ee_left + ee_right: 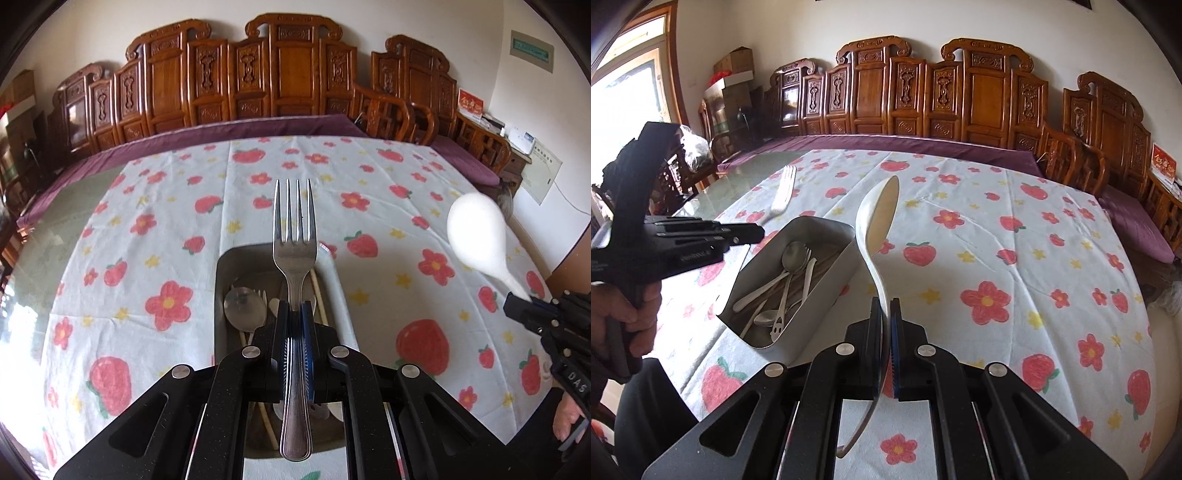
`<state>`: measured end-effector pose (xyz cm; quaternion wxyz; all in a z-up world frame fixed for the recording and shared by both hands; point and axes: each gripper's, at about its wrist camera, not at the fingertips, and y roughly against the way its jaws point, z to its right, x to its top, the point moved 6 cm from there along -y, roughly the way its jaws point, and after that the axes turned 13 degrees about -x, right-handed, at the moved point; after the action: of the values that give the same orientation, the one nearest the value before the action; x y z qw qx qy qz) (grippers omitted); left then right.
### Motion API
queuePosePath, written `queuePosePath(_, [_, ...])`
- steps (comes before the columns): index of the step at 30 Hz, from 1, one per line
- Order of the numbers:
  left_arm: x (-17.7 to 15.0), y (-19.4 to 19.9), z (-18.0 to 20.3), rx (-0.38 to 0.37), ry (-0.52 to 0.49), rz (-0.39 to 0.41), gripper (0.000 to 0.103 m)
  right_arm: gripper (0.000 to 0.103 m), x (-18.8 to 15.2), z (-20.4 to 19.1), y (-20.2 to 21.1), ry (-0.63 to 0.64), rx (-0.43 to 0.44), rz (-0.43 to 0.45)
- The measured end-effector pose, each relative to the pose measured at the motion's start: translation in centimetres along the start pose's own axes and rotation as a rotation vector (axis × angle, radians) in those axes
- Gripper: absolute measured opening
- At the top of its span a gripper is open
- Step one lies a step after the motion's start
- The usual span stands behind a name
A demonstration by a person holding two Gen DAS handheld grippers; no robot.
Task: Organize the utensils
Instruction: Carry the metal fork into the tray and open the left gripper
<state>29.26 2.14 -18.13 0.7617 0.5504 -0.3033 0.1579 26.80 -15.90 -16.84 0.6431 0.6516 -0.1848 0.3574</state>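
Observation:
My left gripper (295, 306) is shut on a steel fork (294, 236), tines pointing away, held above a grey metal utensil box (341, 295). The box holds a steel spoon (245, 308), another fork, chopsticks and more utensils. My right gripper (885, 304) is shut on the handle of a white ladle-shaped spoon (877, 218), bowl up, just right of the box (827, 280). The right gripper (524, 299) with the white spoon (476, 232) shows at the right of the left wrist view. The left gripper (759, 233) and fork (783, 194) show at the left of the right wrist view.
The table carries a white cloth (406, 206) with red flowers and strawberries over a glass top (746, 177). A carved wooden bench (280, 74) with a purple cushion runs along the far side. A chair (1071, 162) stands at the right.

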Motion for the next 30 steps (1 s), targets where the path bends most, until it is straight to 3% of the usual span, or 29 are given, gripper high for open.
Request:
queuePosePath(19, [-2.7,-6.2,-2.8,0.014,0.051,-0.132,0.006,0.006,-0.5,-2.0,-3.4,0.016,0.053,-0.070])
queuePosePath(26, [-3.3,-7.1,-3.3,0.009,0.079,-0.163,0.006,0.006,-1.0,-2.6,-3.6,0.012,0.066,-0.083])
queuePosePath(30, [-3.2,-5.9,-3.4,-0.007,0.082,-0.139,0.007,0.006,-0.9,-3.3,-3.6,0.017,0.070,-0.082])
